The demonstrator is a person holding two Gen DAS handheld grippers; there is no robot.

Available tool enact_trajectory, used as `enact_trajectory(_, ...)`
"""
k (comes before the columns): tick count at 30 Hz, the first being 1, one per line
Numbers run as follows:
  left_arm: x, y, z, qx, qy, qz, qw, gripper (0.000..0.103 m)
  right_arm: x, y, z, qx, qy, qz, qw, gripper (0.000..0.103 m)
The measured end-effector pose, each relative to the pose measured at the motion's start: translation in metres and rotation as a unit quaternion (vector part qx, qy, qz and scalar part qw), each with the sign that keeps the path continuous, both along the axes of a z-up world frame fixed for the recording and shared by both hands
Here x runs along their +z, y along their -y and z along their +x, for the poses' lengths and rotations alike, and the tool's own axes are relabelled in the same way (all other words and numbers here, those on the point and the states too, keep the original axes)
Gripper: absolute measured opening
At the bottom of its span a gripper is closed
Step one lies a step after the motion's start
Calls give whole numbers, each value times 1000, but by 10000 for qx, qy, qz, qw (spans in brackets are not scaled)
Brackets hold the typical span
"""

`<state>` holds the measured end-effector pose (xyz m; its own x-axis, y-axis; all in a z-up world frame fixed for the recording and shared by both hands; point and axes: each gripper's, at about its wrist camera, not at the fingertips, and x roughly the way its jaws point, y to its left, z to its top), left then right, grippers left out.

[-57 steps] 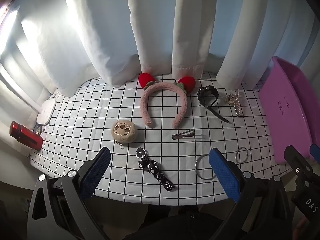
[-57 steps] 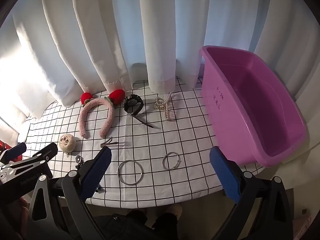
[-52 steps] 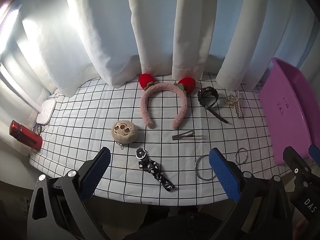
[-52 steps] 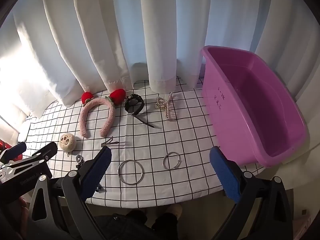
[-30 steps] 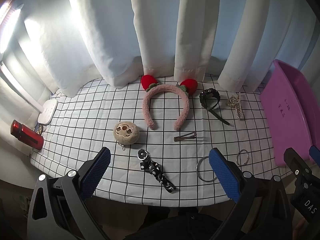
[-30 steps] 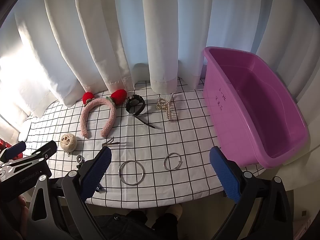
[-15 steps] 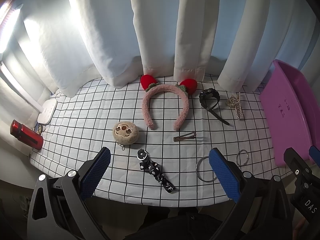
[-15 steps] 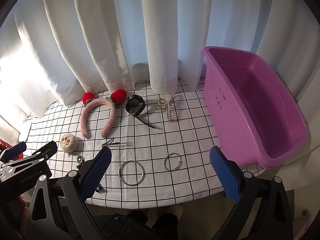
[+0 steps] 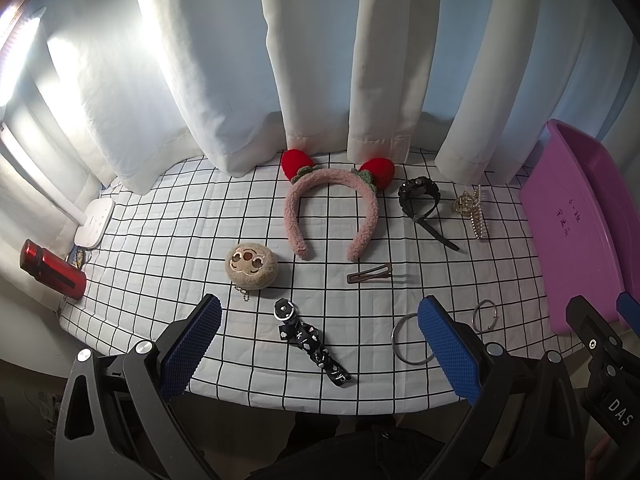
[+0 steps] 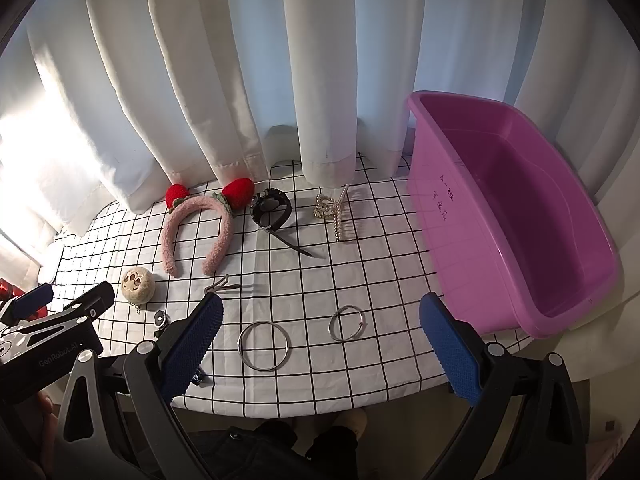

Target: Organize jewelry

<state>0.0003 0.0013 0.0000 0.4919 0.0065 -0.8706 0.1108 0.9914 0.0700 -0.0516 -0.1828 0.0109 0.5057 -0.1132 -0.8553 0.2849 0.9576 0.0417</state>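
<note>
On the checked tablecloth lie a pink strawberry headband (image 9: 331, 208) (image 10: 198, 236), a black watch (image 9: 420, 200) (image 10: 272, 210), a pearl claw clip (image 9: 472, 210) (image 10: 336, 212), a brown hair clip (image 9: 370, 273) (image 10: 221, 286), a plush ball keychain (image 9: 251, 266) (image 10: 138, 285), a black patterned strap (image 9: 310, 340), a large metal ring (image 10: 263, 345) (image 9: 404, 342) and a small ring (image 10: 347, 328) (image 9: 485, 315). My left gripper (image 9: 318, 346) is open and empty above the near edge. My right gripper (image 10: 320, 340) is open and empty above the rings.
A purple tub (image 10: 516, 236) (image 9: 580, 232) stands at the table's right end. A red bottle (image 9: 52, 270) and a white device (image 9: 94, 222) sit at the left edge. White curtains (image 9: 320, 60) hang behind the table.
Both grippers have drifted very slightly; the scene has shifted a little in both views. Nothing on the table has moved. Both grippers stay open.
</note>
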Motion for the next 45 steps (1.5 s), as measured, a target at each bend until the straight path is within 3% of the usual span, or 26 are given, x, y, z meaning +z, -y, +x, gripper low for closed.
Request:
enact_trajectory(12,-9,-1,4,71,-111,-24,9999,97,-8,0,3,26,-77,87,9999,94)
enact_trajectory(18,-22,-20,10,361,-271,-118,9989,97,-28,6,5,85,-299,265,9992,94)
enact_trajectory(24,-53,-51,13,616,-404,-240,9970,97,-72,4,9,323,-653,446,9963,94)
enact_trajectory(31,-113,-81,3,687,-754,-247,9945,97,-121,-6,12,590,-982,488,9922,94)
enact_trajectory(37,-154,-79,-3,691,-1066,-387,9911,97,-154,14,13,378,-1137,349,9922,94)
enact_trajectory(41,-172,-69,1,632,-1041,-343,9920,97,-169,32,18,280,-1149,78,9930,94)
enact_trajectory(45,-185,-63,9,703,-1011,-380,9917,97,-188,48,28,305,-1195,153,9922,94)
